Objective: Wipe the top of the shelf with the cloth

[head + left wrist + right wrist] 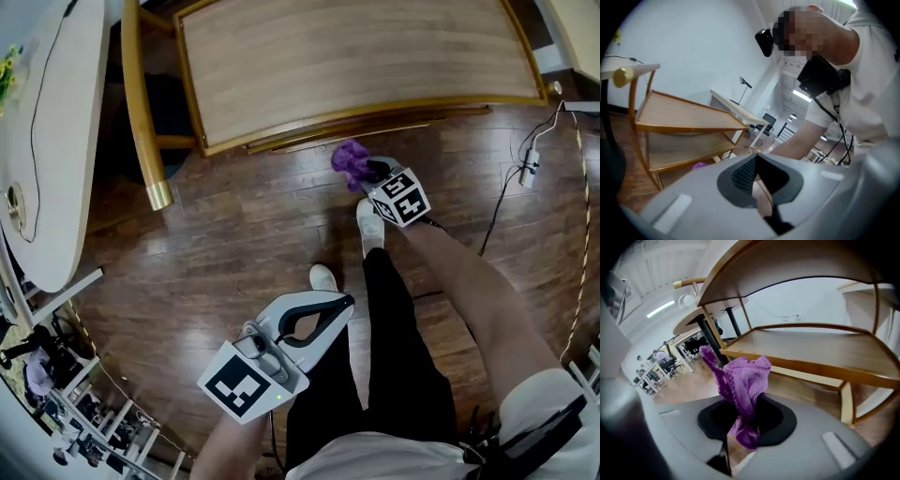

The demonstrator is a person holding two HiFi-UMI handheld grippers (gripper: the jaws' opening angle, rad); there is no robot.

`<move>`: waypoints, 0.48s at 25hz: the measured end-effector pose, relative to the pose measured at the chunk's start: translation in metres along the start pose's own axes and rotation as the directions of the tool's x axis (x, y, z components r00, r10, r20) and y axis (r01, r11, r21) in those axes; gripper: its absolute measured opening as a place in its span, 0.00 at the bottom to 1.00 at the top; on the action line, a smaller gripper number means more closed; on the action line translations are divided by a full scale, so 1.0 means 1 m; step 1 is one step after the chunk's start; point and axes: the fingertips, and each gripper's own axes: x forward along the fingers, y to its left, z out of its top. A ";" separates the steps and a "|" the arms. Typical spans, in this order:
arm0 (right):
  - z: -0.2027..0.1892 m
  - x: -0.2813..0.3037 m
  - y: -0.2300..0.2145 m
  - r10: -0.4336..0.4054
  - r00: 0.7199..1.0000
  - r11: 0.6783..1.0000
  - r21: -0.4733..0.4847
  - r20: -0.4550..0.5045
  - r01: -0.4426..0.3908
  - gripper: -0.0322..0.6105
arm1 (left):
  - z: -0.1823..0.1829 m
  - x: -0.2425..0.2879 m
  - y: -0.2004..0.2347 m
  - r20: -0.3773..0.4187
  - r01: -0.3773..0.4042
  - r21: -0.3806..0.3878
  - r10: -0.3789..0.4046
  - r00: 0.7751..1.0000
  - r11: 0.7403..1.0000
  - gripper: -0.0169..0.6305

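The wooden shelf's top fills the upper middle of the head view; its lower tiers show in the right gripper view. My right gripper is low by the floor in front of the shelf's front edge, shut on a crumpled purple cloth. The cloth stands up bunched from between the jaws. My left gripper hangs near my legs, well back from the shelf, its jaws together and holding nothing. From the left gripper the shelf is seen side-on.
A white round table with a cable stands at the left. A curved wooden rail runs beside the shelf. Cables and a plug lie on the wood floor at the right. My shoes are just before the shelf.
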 end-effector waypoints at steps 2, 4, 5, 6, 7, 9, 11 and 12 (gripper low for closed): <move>0.021 0.030 0.037 0.074 0.997 0.996 -0.041 -0.003 -0.074 0.20 | -0.003 -0.020 0.009 0.024 -0.055 -0.013 0.056 0.998 0.998 0.05; 0.038 0.056 0.070 0.132 0.991 0.989 -0.071 -0.010 -0.132 0.20 | -0.004 -0.040 0.015 0.054 -0.094 -0.023 0.095 0.994 0.995 0.05; 0.045 0.068 0.083 0.151 0.988 0.985 -0.080 -0.015 -0.151 0.20 | -0.006 -0.049 0.018 0.063 -0.105 -0.027 0.106 0.992 0.994 0.05; 0.050 0.080 0.094 0.165 0.986 0.982 -0.089 -0.022 -0.166 0.20 | -0.008 -0.057 0.019 0.069 -0.113 -0.030 0.115 0.991 0.993 0.05; 0.053 0.091 0.103 0.175 0.984 0.979 -0.098 -0.030 -0.177 0.20 | -0.011 -0.064 0.021 0.074 -0.121 -0.035 0.124 0.990 0.992 0.05; 0.056 0.112 0.115 0.185 0.981 0.975 -0.117 -0.050 -0.190 0.20 | -0.020 -0.076 0.023 0.076 -0.140 -0.050 0.143 0.987 0.989 0.05; 0.059 0.129 0.118 0.182 0.981 0.974 -0.123 -0.062 -0.188 0.20 | -0.032 -0.085 0.027 0.070 -0.161 -0.067 0.166 0.984 0.985 0.05; 0.061 0.136 0.118 0.179 0.982 0.975 -0.119 -0.064 -0.185 0.20 | -0.037 -0.090 0.030 0.069 -0.174 -0.077 0.179 0.981 0.982 0.05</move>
